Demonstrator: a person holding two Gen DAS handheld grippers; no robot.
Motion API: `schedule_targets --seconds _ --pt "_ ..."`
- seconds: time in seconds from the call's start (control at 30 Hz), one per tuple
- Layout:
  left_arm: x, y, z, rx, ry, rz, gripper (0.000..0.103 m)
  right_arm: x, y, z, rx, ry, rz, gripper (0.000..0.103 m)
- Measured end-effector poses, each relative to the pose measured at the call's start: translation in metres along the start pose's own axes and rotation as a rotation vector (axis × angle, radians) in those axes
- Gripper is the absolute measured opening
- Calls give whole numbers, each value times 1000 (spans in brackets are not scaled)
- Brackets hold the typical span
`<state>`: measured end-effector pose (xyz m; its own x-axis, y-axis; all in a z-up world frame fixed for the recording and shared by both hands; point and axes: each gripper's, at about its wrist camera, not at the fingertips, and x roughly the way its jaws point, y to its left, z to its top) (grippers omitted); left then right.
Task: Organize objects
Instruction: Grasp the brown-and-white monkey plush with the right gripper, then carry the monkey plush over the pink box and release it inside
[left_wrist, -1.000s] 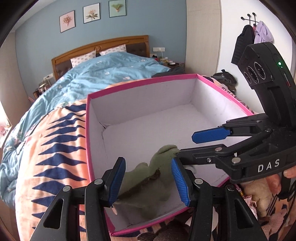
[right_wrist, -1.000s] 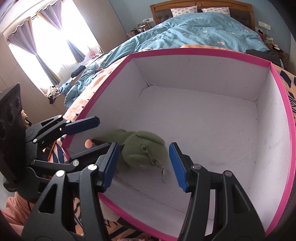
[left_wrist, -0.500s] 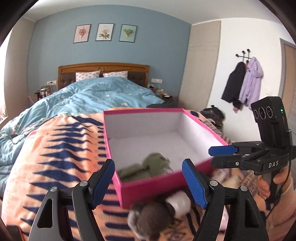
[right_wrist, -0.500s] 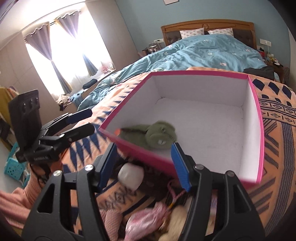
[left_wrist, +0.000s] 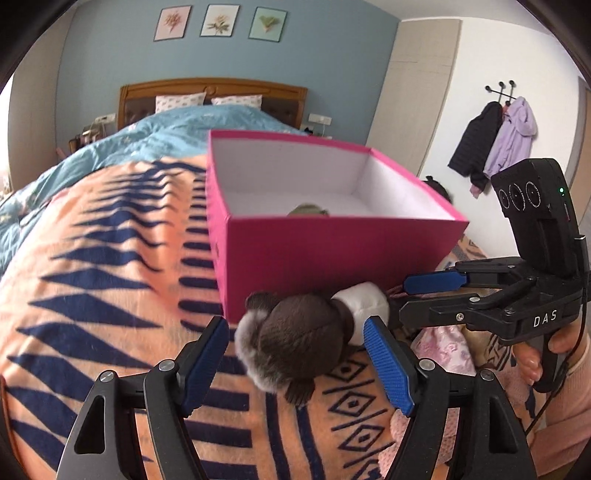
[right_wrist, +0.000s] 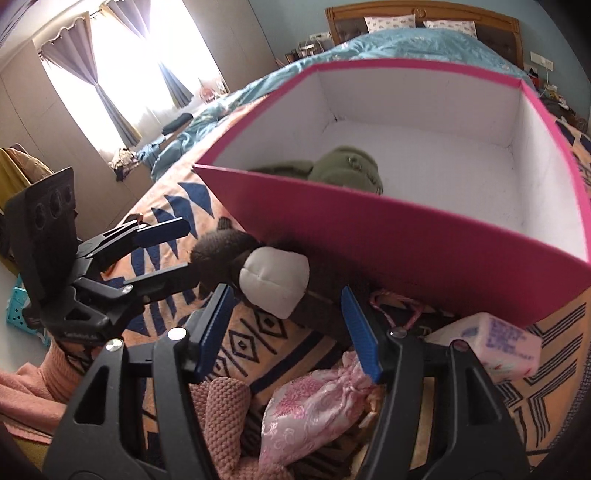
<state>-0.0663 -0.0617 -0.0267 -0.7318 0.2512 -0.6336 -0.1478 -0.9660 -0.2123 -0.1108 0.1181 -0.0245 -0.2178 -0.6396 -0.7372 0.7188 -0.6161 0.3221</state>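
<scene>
Low in the left wrist frame, the left gripper (left_wrist: 295, 360) stands spread wide on either side of a dark brown plush toy (left_wrist: 299, 341) with a grey fuzzy edge and a white stuffed end, lying on the orange and navy blanket (left_wrist: 92, 266) against the pink box (left_wrist: 332, 262). At lower centre of the right wrist frame, the right gripper (right_wrist: 286, 325) is likewise parted and holds nothing, with a pink satin pouch (right_wrist: 310, 402) beneath it. Farther back, a green plush (right_wrist: 347, 168) lies inside the white-lined box, near its front wall.
</scene>
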Motion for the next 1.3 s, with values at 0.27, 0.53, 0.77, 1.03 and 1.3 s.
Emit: schedule_targets --seconds 0.27,0.53,0.77,1.03,1.3 --pt "11 8 -6 -55 41 -26 76 19 -3 4 2 49 -29 70" --pt "18 4 -10 -46 79 -55 62 34 4 7 -46 115 16 69" --pt "15 2 -12 -49 91 -74 61 34 14 2 -88 113 34 54" --pt "-1 -9 -8 -23 60 -91 61 14 19 -5 -102 57 37 53" --pt "-30 -27 5 32 -9 -116 61 -26 34 -4 -144 -30 24 53"
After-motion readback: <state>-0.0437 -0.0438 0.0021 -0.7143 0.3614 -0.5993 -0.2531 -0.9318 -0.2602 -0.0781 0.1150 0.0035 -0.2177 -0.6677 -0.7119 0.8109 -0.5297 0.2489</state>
